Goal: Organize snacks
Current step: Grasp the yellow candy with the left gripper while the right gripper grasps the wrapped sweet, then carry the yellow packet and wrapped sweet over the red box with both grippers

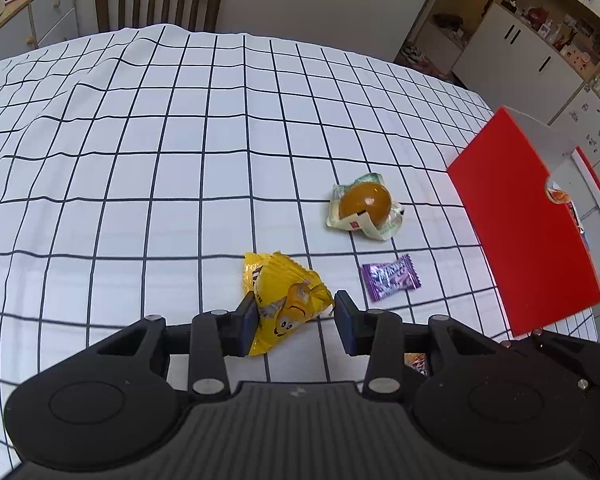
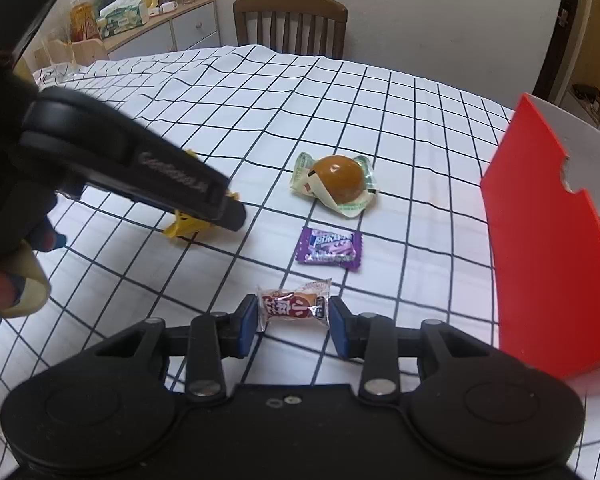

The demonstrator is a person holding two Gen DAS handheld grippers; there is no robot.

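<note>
"Why did the left claw [image 1: 295, 318] squeeze the yellow candy bag [image 1: 283, 304]?"

"To lift it off the counter [image 1: 160, 168]. The right claw [image 2: 293, 322] pinched a red snack [image 2: 294, 305]; the red box [image 2: 548, 256] waited at three o'clock."

Bright even indoor light, soft faint shadows, strong fisheye bending of the desk [image 1: 180, 140] grid, dark vignetted corners, left tongs [image 2: 236, 216] blurred close-up.

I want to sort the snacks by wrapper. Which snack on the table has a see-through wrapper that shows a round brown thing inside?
The wrapped brown egg, farthest from both grippers. The purple packet and yellow packet are opaque.
</note>
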